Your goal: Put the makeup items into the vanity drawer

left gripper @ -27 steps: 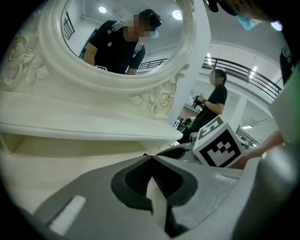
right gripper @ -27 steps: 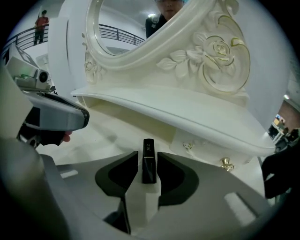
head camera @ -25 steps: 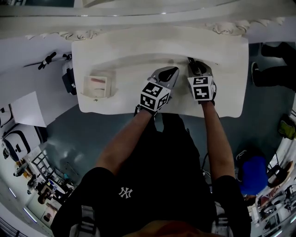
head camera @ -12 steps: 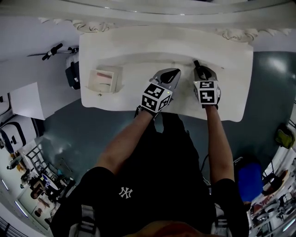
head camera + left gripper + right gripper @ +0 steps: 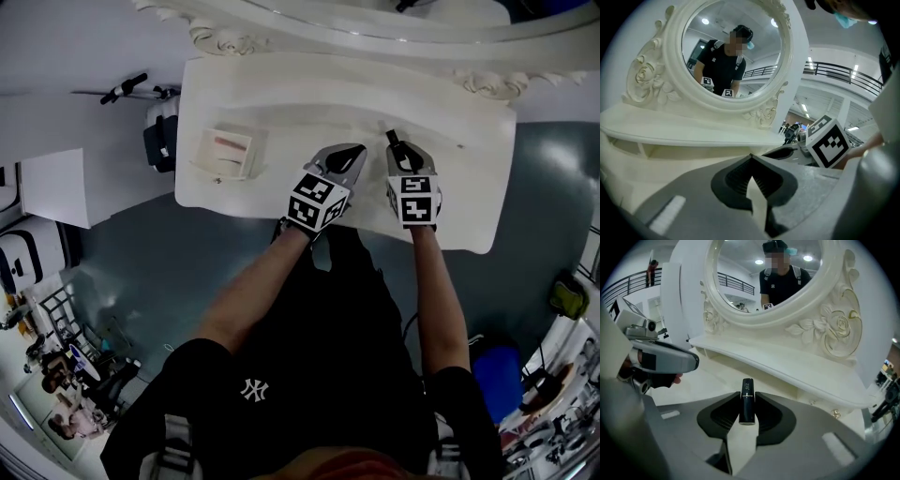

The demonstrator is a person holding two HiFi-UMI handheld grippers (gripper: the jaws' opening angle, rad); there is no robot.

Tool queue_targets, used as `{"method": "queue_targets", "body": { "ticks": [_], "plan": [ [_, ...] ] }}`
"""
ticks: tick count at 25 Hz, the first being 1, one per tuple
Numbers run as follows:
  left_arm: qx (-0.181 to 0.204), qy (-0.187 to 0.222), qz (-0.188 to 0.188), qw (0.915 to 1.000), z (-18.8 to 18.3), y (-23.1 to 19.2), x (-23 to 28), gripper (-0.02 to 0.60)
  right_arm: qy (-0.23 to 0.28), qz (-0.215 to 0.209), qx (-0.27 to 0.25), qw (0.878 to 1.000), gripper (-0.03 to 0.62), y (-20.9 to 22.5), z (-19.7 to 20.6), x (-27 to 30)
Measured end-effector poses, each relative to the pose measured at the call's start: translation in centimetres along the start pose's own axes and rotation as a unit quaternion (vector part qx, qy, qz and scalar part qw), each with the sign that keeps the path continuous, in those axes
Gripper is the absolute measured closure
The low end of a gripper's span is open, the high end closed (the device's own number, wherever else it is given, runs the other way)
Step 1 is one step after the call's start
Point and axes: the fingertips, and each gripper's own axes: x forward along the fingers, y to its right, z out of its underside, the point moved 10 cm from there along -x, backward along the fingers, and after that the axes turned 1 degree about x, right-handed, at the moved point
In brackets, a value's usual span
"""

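At the left of the desk I see the drawer standing open. My left hand-held gripper is clenched on nothing. Just beside it, my right hand-held gripper has just been closing and grasps a dark lipstick over the desk.

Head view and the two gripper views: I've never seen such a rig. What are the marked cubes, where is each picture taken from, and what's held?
No robot: a person holds a two-jaw claw in each hand; the marked cubes belong to the claws. The head view looks down from the person's head onto a white vanity table, with what looks like a small open drawer at its left. Each gripper view rides on one claw and faces the mirror. The left claw is shut and empty. The right claw grips a dark lipstick tube; its jaws have just been closing.
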Motion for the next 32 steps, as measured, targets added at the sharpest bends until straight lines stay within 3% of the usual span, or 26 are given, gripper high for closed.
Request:
{"method": "queue_targets", "body": {
  "ticks": [11,21,27,32],
  "plan": [
    [-0.018,0.04,-0.064,0.997,0.6,-3.2,-8.0,0.581,0.038,-0.064,-0.064,0.995,0.473,-8.9,-4.7,0.9],
    [-0.039,0.076,-0.131,0.9877,2.1,-7.4,-17.4,0.581,0.055,-0.145,-0.123,0.98,0.473,-20.5,-8.4,2.8],
    [-0.056,0.087,-0.164,0.9811,3.7,-9.7,-22.4,0.581,0.051,-0.188,-0.141,0.971,0.471,-27.1,-9.5,4.4],
    [-0.067,0.096,-0.181,0.9765,4.9,-11.3,-25.5,0.581,0.036,-0.199,-0.163,0.966,0.471,-31.2,-9.8,6.2]
  ]
}}
